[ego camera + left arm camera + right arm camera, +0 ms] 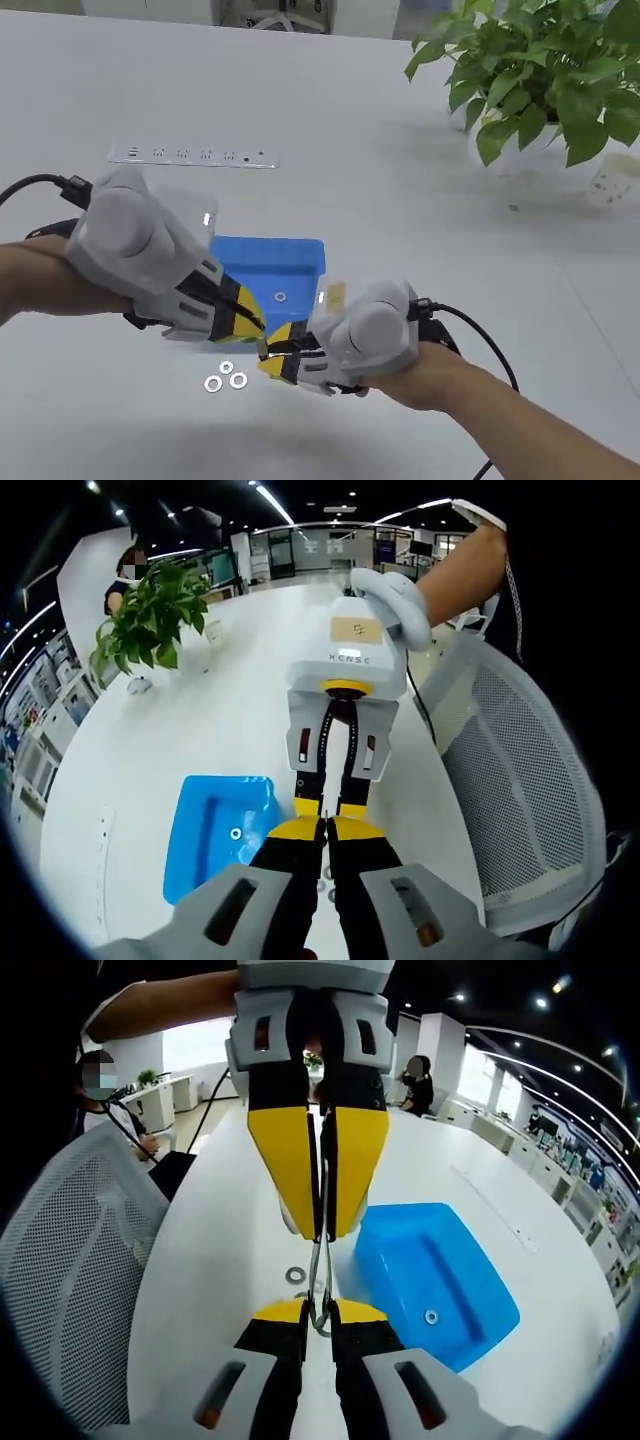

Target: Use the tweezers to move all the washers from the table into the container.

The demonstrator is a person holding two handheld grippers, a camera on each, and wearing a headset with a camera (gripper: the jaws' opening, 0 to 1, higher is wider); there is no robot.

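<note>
Thin metal tweezers [320,1265] run between two grippers that face each other tip to tip. My right gripper [320,1310] is shut on the tweezers' near end. My left gripper [322,1232] comes in from above, shut on the other end. In the head view the left gripper [256,324] and right gripper [270,362] meet just in front of the blue container [300,255], which holds one washer [280,297]. Three washers [226,378] lie on the table under the jaws. The left gripper view shows the container [205,845] to the left of my left gripper [323,827].
A white power strip [192,155] lies behind the container. A potted plant [535,75] stands at the back right. A mesh office chair [520,780] sits at the table's edge. Cables trail from both grippers.
</note>
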